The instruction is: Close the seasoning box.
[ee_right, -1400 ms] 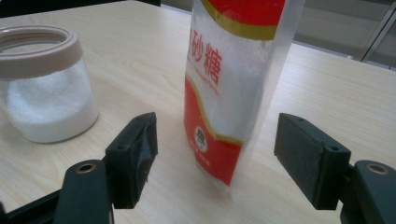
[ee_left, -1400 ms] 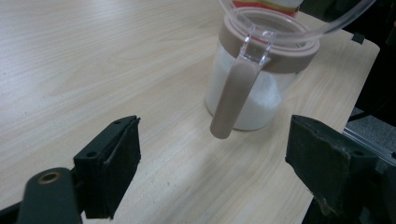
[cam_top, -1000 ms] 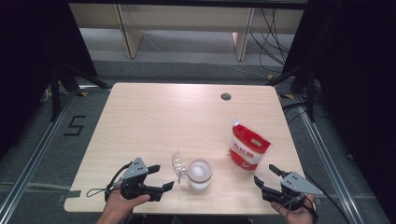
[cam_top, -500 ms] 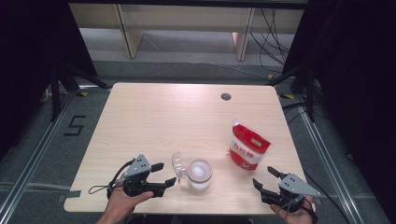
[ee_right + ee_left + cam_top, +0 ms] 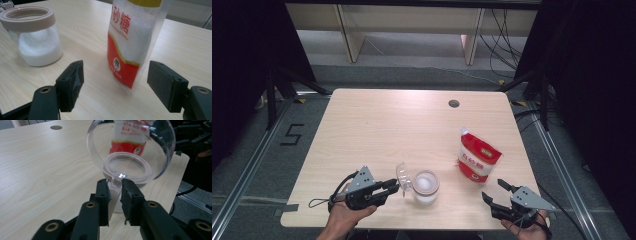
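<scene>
Clear round lid (image 5: 130, 147) standing upright on jar (image 5: 426, 187), near surface (image 5: 377, 125) front edge; left gripper (image 5: 115, 187) just been closing, pinching lid's tab. Right gripper (image 5: 115, 82) sitting spread; bag (image 5: 133, 37) top cut off.

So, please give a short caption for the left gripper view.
Left gripper closing on the tab of the jar's raised clear lid.

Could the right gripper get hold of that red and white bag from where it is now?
Probably yes. The right gripper has its jaws wide open, the bag stands upright just ahead, and bare table lies between them.
</scene>
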{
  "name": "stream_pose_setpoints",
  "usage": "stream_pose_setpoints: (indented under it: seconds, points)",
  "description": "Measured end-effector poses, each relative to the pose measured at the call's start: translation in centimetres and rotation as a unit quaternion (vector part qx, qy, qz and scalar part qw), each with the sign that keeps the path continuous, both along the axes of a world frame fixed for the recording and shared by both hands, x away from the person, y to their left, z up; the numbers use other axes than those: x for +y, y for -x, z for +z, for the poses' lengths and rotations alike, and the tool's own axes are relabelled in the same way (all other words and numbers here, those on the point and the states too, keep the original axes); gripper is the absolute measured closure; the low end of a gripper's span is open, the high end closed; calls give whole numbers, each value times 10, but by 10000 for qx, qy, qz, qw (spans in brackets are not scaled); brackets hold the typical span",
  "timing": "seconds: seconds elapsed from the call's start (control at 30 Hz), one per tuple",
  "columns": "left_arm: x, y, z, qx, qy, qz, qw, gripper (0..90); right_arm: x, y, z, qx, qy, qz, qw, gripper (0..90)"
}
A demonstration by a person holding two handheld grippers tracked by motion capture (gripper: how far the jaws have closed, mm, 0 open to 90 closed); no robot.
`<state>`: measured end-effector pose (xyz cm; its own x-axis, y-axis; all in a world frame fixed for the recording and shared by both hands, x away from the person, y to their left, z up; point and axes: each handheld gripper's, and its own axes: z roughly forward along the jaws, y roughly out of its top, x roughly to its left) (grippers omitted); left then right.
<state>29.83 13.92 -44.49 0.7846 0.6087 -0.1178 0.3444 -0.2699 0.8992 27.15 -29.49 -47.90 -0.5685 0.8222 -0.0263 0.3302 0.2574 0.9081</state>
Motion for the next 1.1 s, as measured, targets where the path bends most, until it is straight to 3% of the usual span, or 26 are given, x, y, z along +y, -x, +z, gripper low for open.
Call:
stream_pose_setpoints:
  seconds: [0.1, 0.27, 0.4, 0.5, 0.53, 0.7, 0.93, 1.07, 1.1]
  points:
    - [-1, 1, 0, -12, 114, 24, 9999, 814, 0, 0, 1, -41, 77, 23, 10000, 302]
    - [-1, 1, 2, -84, 38, 1, 10000, 845, 2, 1, 0, -22, 13, 10, 10000, 302]
    - [-3, 0, 2, -175, 33, -92, 9998, 847, 2, -1, 0, -79, 111, 82, 9999, 302]
    - [-5, 1, 3, -116, 77, -41, 9999, 851, 3, -2, -1, -95, 111, 146, 9998, 302]
    - [-5, 0, 4, -212, -2, -115, 9997, 851, 3, -1, 0, -89, 140, 136, 9998, 302]
    - [-6, 0, 5, -286, -25, -143, 9995, 854, 3, -1, 0, -78, 112, 137, 9998, 302]
    - [-10, 0, 4, -217, 103, -116, 9996, 855, 3, -1, 0, -65, 142, 152, 9998, 302]
    - [-11, 0, 5, -235, 98, -125, 9996, 853, 4, -1, 0, -70, 140, 161, 9997, 302]
    - [-11, 0, 5, -276, 10, -145, 9995, 853, 4, -1, 0, -26, 81, 135, 9999, 302]
